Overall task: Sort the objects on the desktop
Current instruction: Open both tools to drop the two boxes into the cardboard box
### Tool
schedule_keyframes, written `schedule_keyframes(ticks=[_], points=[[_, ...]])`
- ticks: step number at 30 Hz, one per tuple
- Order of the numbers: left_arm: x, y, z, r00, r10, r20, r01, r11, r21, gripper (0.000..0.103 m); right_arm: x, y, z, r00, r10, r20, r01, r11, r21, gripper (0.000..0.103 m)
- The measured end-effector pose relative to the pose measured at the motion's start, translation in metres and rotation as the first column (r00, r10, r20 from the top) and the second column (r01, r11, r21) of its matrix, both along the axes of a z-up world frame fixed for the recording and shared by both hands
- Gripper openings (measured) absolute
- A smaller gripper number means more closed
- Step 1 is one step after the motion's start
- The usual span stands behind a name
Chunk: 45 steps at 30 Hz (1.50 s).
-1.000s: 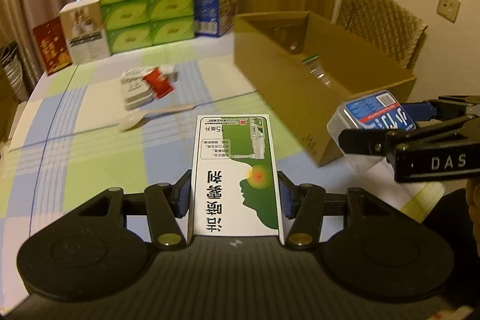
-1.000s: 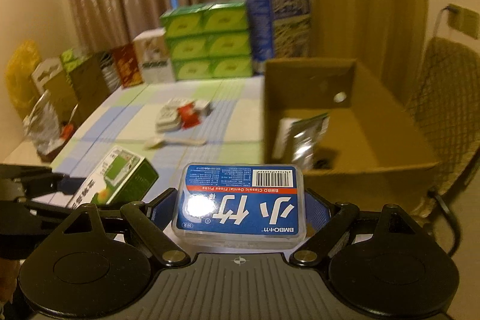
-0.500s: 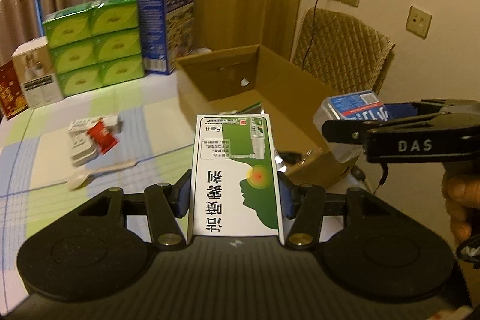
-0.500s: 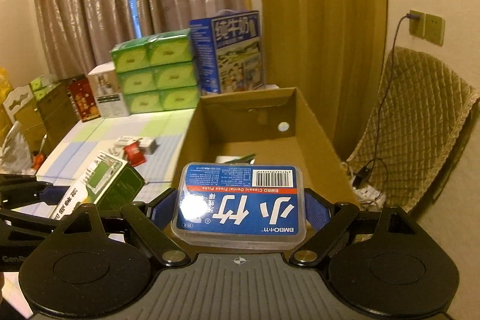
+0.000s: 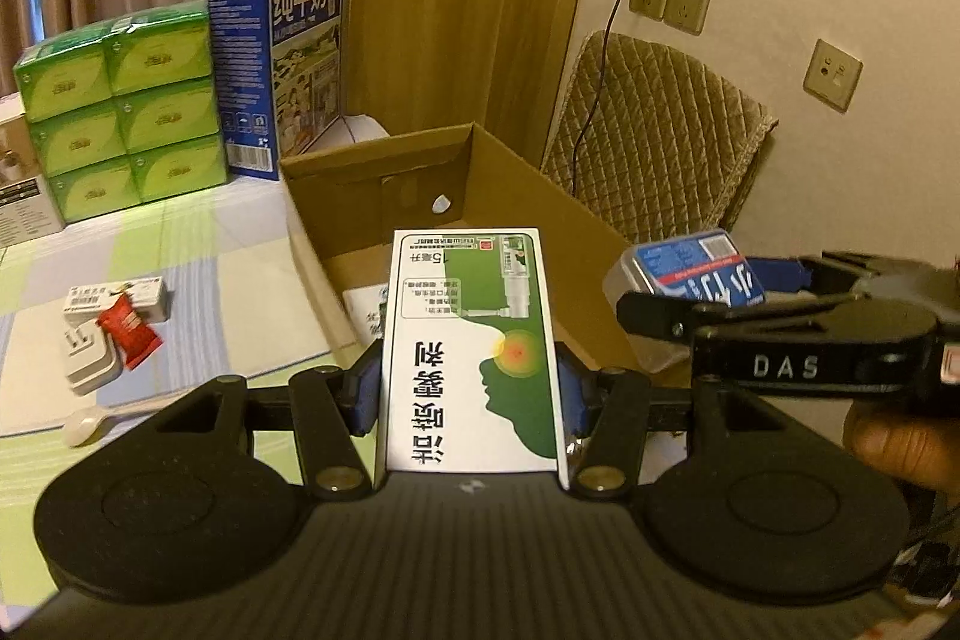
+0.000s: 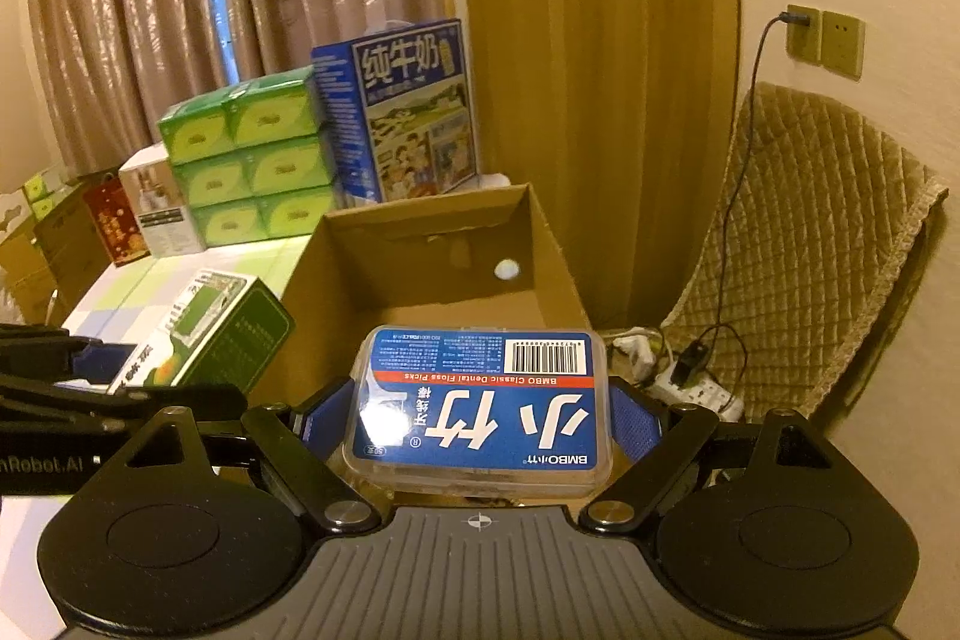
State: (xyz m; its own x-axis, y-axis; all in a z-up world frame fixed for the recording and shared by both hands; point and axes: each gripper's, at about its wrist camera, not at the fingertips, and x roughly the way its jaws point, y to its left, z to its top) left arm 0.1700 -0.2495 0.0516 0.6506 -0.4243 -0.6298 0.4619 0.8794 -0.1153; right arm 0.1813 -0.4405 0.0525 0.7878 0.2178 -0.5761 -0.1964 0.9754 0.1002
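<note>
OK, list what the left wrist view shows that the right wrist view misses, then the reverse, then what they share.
Left wrist only: the red packet, white adapter and white spoon on the checked tablecloth, plus the printed top of the green medicine box in the left gripper.

Right wrist only: the power strip on the floor and the floss pick case's full label, held in the right gripper.

Both: the cardboard box, milk carton, green tissue packs and quilted chair.
</note>
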Motion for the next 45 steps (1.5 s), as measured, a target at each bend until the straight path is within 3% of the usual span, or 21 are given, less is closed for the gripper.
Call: schedule_keyframes(ticks=[14,32,38,45], points=[[0.043,-0.021,-0.014,1.000,0.008,-0.026,-0.008,0.999,-0.032,0.050,0.021,-0.013,-0.006,1.000,-0.022,-0.010,0.022,1.000,-0.003,0.084],[0.028,0.032,-0.021,0.995,0.092,-0.037,-0.094,0.995,-0.045,0.051,0.040,0.014,-0.009,0.999,0.024,-0.049,-0.020,0.997,0.077,0.086],[0.021,0.045,-0.022,0.993,0.110,-0.035,-0.111,0.993,-0.035,0.056,0.029,0.009,-0.010,0.999,-0.003,-0.037,0.006,0.997,0.074,0.095],[0.006,0.061,-0.023,0.991,0.128,-0.044,-0.130,0.991,-0.039,0.060,0.002,0.004,-0.007,0.999,-0.024,-0.038,0.028,0.995,0.091,0.097]])
